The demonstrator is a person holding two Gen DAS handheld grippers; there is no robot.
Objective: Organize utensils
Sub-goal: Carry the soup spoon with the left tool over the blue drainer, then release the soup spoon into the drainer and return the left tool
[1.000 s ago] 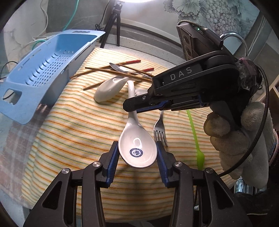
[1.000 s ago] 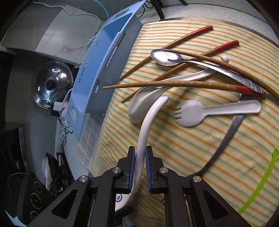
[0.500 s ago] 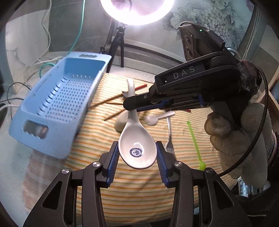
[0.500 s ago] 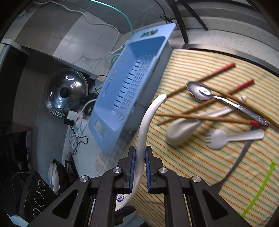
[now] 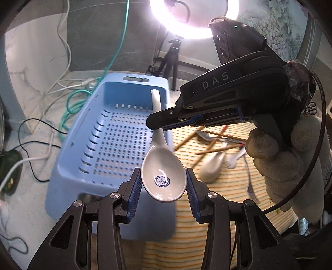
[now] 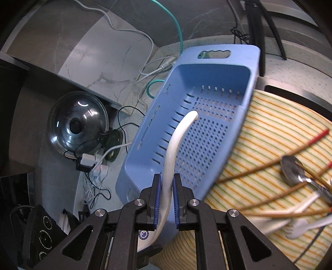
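Note:
A white ceramic spoon (image 5: 161, 164) with a blue emblem hangs in the air over the blue perforated basket (image 5: 83, 145). My left gripper (image 5: 164, 187) is shut on the spoon's bowl, one pad on each side. My right gripper (image 6: 166, 187) is shut on the handle (image 6: 176, 141), which curves up over the basket (image 6: 217, 72). In the left wrist view the right gripper (image 5: 159, 124) reaches in from the right, held by a gloved hand (image 5: 280, 166). A second white spoon (image 5: 211, 166), chopsticks (image 5: 220, 148), a metal spoon (image 6: 290, 170) and a white spork (image 6: 296, 228) lie on the striped cloth (image 6: 280, 128).
A ring light on a tripod (image 5: 193, 18) stands behind the basket. Cables (image 5: 72, 101) trail over the counter to its left. A glass pot lid (image 6: 77, 124) and a black cooker (image 6: 41, 232) sit further left. A metal fork (image 5: 249, 176) lies on the cloth.
Both grippers have lifted the white spoon off the striped cloth and carried it left, from above the utensil pile to over the blue basket. Both grips stayed the same.

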